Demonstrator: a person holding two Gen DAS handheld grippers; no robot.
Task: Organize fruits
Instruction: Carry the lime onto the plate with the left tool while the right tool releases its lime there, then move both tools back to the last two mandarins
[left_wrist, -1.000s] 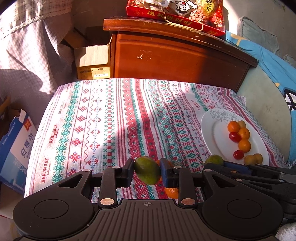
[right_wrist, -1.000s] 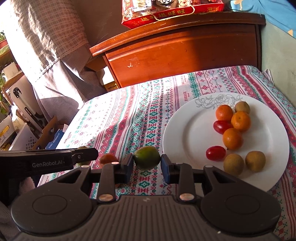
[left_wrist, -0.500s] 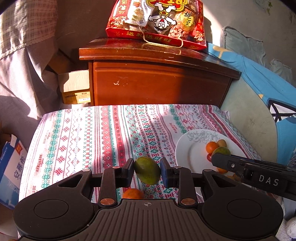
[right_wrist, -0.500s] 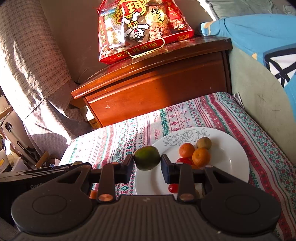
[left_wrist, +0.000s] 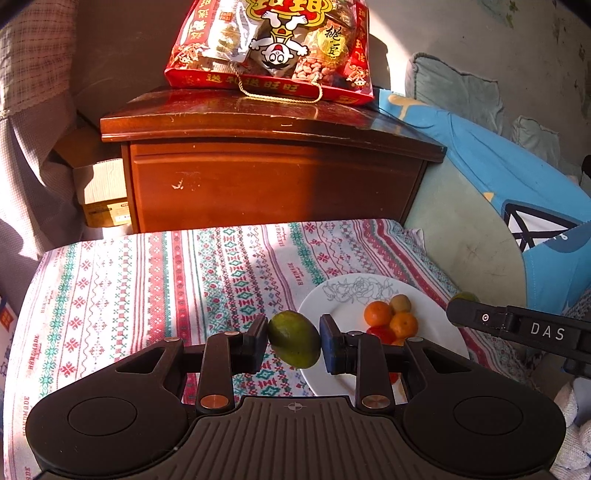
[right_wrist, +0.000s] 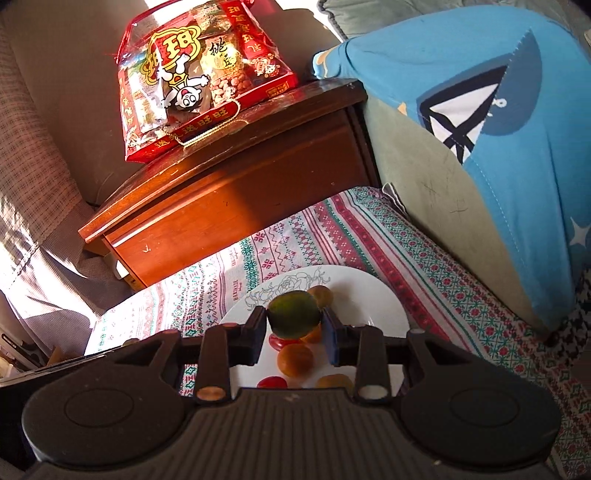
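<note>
Two small green mangoes in play, one per gripper. Left gripper (left_wrist: 294, 341) clamped on a green oval mango (left_wrist: 294, 339), held over the patterned woven tablecloth (left_wrist: 147, 280) right at the near-left rim of the round white ceramic plate (left_wrist: 332, 299). Right gripper (right_wrist: 294, 325) pinching the second green mango (right_wrist: 293, 314) above that same plate. Visible on the plate: two small orange tangerines (left_wrist: 377, 313), one olive-brown kiwi-like fruit (left_wrist: 400, 302), at least one red cherry tomato (left_wrist: 382, 333). One red snack bag (left_wrist: 273, 48) atop the brown wooden cabinet (left_wrist: 266, 184).

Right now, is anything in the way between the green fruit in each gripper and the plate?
Nothing visible blocks either. The right gripper holds its green fruit over the plate; only fruit already lying there limits bare spots. The left gripper holds its green fruit by the plate's near edge.
</note>
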